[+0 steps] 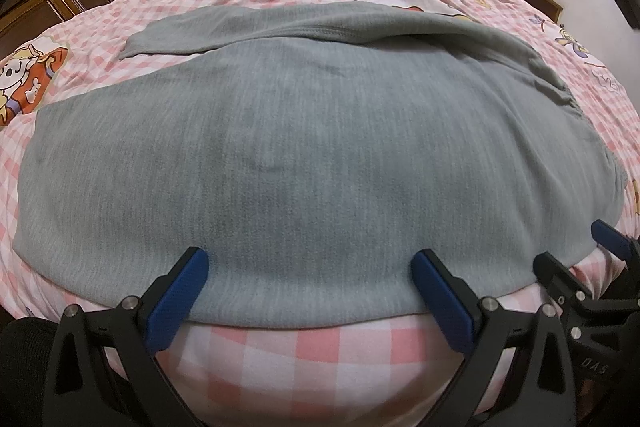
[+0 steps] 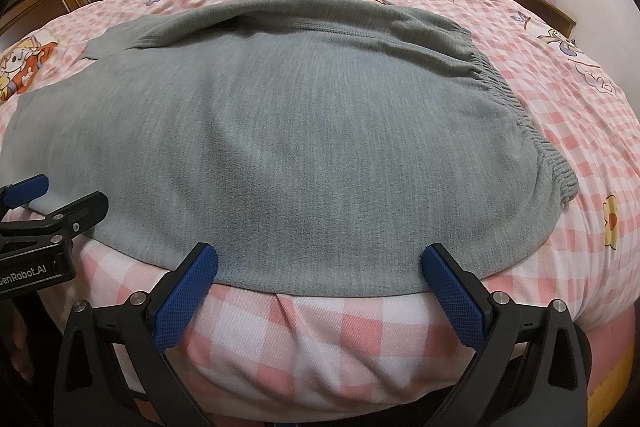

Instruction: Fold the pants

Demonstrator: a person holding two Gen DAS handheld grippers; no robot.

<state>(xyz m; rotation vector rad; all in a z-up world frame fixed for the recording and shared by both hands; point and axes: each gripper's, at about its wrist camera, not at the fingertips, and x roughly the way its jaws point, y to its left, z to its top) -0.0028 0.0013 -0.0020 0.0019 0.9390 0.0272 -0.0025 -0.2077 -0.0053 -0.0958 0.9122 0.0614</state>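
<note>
On the checked bed point(image 1: 280, 355) the grey pants point(image 1: 280, 155) lie with one leg already laid over the other, we judge, while our left hand-held gripper point(image 1: 310, 267) and right hand-held gripper point(image 2: 320, 259) sit spread at the near edge, the crosswise folds not yet made.

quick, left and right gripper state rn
left gripper: open, holding nothing, at the near edge of the grey pants
right gripper: open, holding nothing
</note>
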